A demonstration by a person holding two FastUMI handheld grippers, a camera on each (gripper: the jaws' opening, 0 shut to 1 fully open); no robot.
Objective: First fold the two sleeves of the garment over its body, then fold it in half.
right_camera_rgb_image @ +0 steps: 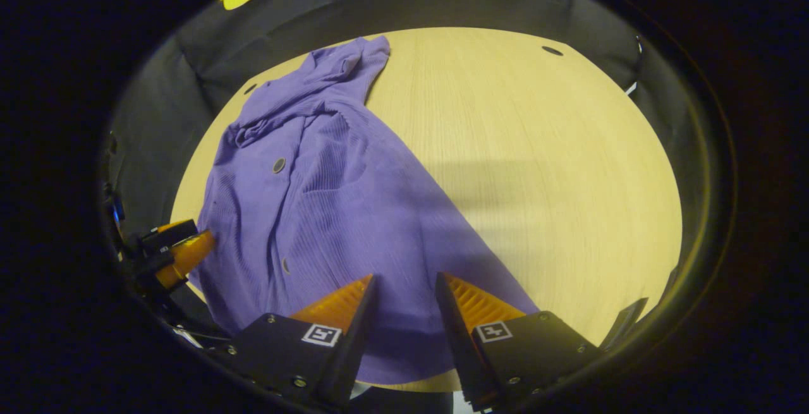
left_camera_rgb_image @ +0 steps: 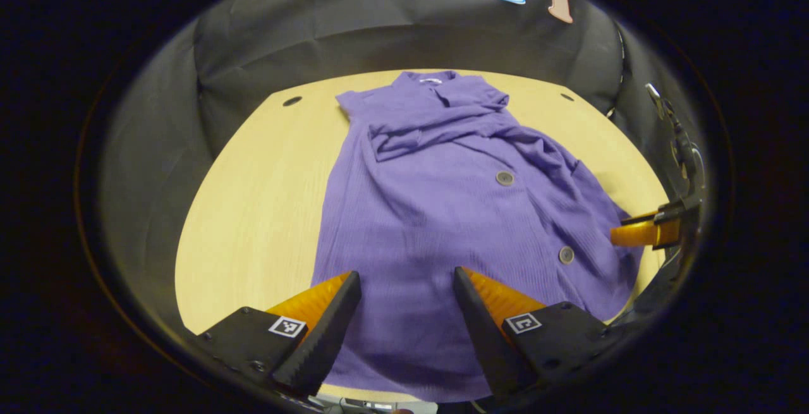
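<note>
Your left gripper (left_camera_rgb_image: 407, 287) and right gripper (right_camera_rgb_image: 404, 291) both gape over one purple garment (left_camera_rgb_image: 442, 212), two buttons (left_camera_rgb_image: 504, 178) visible, on one table (right_camera_rgb_image: 556, 167).

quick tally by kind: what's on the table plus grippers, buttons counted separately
Purple garment: 1
Grey buttons showing on it: 2
Grippers, left gripper and right gripper, both with fingers apart above the hem: 2
Wooden table: 1
Total: 6
</note>
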